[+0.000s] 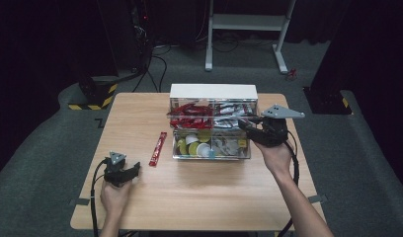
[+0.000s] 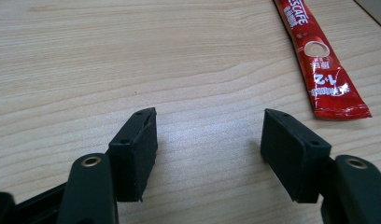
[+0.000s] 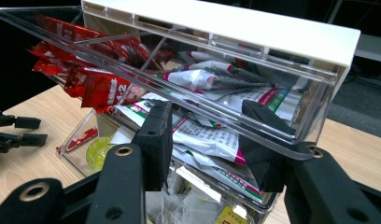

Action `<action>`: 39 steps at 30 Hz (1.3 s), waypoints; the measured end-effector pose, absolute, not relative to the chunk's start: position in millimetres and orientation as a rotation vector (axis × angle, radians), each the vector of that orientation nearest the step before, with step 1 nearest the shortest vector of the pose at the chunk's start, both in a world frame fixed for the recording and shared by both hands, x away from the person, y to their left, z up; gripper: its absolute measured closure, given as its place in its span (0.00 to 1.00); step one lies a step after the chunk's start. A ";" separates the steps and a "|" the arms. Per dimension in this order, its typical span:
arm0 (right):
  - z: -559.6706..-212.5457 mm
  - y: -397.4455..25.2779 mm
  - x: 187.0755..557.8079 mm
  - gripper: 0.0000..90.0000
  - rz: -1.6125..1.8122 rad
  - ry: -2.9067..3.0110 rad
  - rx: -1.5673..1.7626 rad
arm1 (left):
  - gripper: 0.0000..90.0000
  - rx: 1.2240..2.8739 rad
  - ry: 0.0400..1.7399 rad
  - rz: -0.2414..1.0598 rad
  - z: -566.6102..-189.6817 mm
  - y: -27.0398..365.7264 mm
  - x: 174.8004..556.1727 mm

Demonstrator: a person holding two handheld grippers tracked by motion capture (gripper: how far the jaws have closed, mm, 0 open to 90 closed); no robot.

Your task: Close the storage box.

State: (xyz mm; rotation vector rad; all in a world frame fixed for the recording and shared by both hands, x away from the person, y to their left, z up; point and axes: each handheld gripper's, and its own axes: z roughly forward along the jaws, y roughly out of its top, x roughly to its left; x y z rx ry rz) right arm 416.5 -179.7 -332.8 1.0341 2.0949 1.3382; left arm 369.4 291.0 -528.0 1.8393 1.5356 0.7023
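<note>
Left gripper [image 1: 136, 168], lower left of the high view, jaws apart and empty, low over the light wooden table [image 1: 140, 113]. The red coffee stick sachet [image 1: 158, 148] lies just up-right of it, long axis running toward the top of frame. Left hand is nearer. Right gripper [image 1: 243, 124], jaws apart around the clear acrylic organiser box's [image 1: 212, 148] upper drawer rim, centre-right; no clamp evident.

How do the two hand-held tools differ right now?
The left tool rests low on the wooden table, open on nothing, near a red sachet. The right tool is raised at the clear organiser box, one tip inside its upper tray. Both are black, two-tipped and hand-held.
</note>
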 end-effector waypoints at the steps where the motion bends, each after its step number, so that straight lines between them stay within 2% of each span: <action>1: -333.1 -179.9 416.5 0.61 1.337 2.099 1.034 | 0.41 1.839 1.536 0.702 -528.0 291.0 369.4; 8: -337.3 -180.8 414.6 0.60 1.326 2.095 1.039 | 0.41 1.839 1.536 0.701 -528.0 291.0 369.8; 39: -350.3 -235.6 395.7 0.53 1.338 1.952 1.117 | 0.40 1.827 1.542 0.698 -528.3 290.1 370.2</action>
